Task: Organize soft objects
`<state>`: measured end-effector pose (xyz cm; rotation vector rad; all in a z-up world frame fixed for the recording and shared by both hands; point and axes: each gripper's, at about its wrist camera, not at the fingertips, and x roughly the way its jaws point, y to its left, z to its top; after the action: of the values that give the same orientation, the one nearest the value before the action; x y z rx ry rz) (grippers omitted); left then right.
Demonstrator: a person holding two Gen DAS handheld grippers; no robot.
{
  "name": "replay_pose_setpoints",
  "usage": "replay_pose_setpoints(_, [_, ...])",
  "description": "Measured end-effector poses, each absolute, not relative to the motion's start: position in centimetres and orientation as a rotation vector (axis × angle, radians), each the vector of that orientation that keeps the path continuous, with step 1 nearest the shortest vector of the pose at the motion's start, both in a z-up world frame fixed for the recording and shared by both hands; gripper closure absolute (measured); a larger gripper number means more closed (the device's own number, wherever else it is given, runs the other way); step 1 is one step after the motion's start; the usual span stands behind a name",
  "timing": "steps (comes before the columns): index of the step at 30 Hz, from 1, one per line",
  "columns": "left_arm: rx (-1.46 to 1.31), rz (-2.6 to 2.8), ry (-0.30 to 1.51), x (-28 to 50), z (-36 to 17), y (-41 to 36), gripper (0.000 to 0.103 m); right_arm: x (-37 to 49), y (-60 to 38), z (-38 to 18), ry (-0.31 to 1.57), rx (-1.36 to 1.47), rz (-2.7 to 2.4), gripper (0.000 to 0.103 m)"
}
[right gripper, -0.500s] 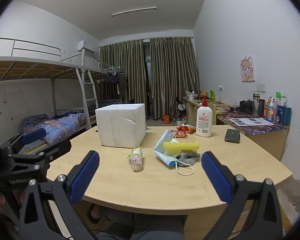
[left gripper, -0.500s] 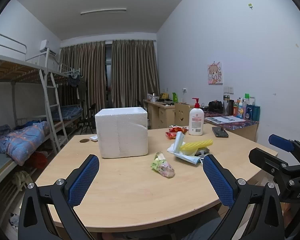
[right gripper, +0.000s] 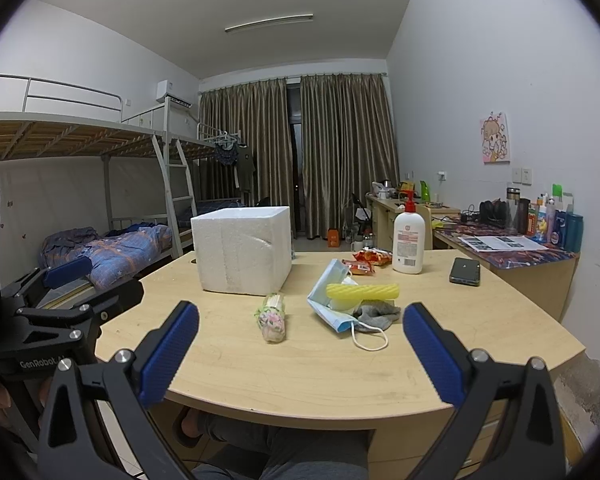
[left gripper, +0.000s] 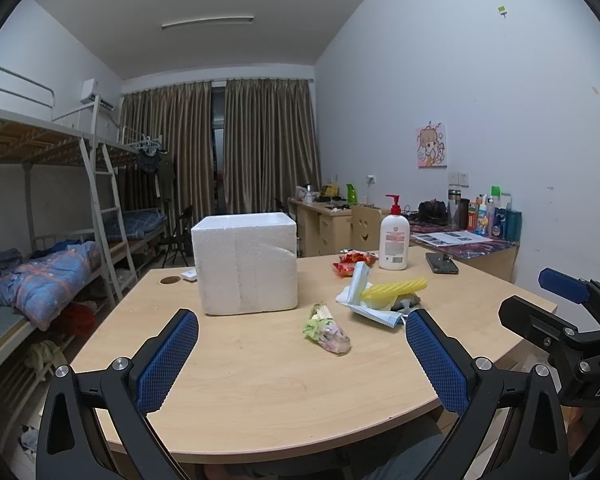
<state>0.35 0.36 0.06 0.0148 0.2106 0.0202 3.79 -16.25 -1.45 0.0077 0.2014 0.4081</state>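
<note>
A white foam box (left gripper: pixel 246 262) (right gripper: pixel 242 254) stands on the wooden table (left gripper: pixel 260 392) (right gripper: pixel 320 376). In front of it lies a small floral pouch (left gripper: pixel 327 328) (right gripper: pixel 272 317). To its right is a pile: a yellow sponge roll (left gripper: pixel 394 288) (right gripper: pixel 362 291) on a blue face mask (left gripper: pixel 374 312) (right gripper: pixel 328 298), with a grey sock (right gripper: pixel 376 315) beside it. My left gripper (left gripper: pixel 300 356) is open over the near table edge, nothing between its fingers. My right gripper (right gripper: pixel 300 354) is open too and holds nothing. Both are short of the objects.
A lotion pump bottle (right gripper: pixel 408 246), red snack packets (right gripper: pixel 370 258) and a black phone (right gripper: pixel 465 271) sit farther back on the table. A cluttered desk (right gripper: pixel 512 248) stands along the right wall, a bunk bed (right gripper: pixel 100 248) at the left. A person's legs (right gripper: pixel 284 452) are under the table.
</note>
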Motion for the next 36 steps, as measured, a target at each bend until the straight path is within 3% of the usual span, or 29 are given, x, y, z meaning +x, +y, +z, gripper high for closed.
replay_pose_setpoints(36, [0.011,0.023,0.231,0.81,-0.29,0.78,0.000,4.28,-16.12,-1.65,0.219,0.018,0.409,0.000])
